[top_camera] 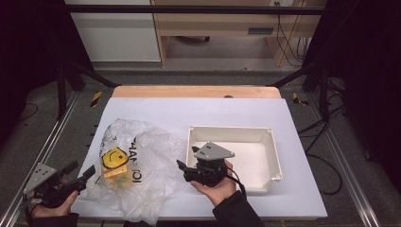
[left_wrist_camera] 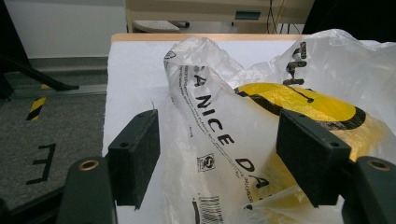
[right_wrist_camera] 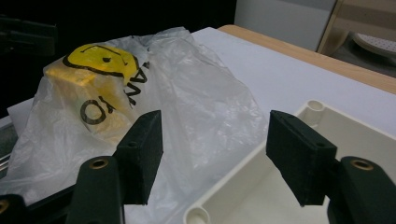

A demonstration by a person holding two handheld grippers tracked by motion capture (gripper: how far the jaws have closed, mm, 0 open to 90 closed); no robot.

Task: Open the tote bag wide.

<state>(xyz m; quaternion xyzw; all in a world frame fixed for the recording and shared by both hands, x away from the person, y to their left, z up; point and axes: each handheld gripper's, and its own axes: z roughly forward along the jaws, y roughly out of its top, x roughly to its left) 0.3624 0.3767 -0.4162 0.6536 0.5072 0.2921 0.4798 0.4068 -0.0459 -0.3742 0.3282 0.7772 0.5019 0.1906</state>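
At the near left corner of the tabletop [top_camera: 302, 189], the left gripper [top_camera: 80, 174] is held low in a hand, its black jaws spread wide and empty, pointing at the plastic bag [top_camera: 142, 165]. That bag is thin, crinkled, translucent film with black lettering and a yellow smiley print, lying slumped on the white sheet with something yellow [top_camera: 115, 170] inside. Just right of it, the right gripper [top_camera: 187, 161] rests in an upturned palm, jaws also parted and holding nothing, over the near left corner of the cream tray [top_camera: 275, 161]. This rigid, rectangular moulded tray touches the bag's edge. Farther back runs the tabletop's bare wooden edge [top_camera: 196, 91].
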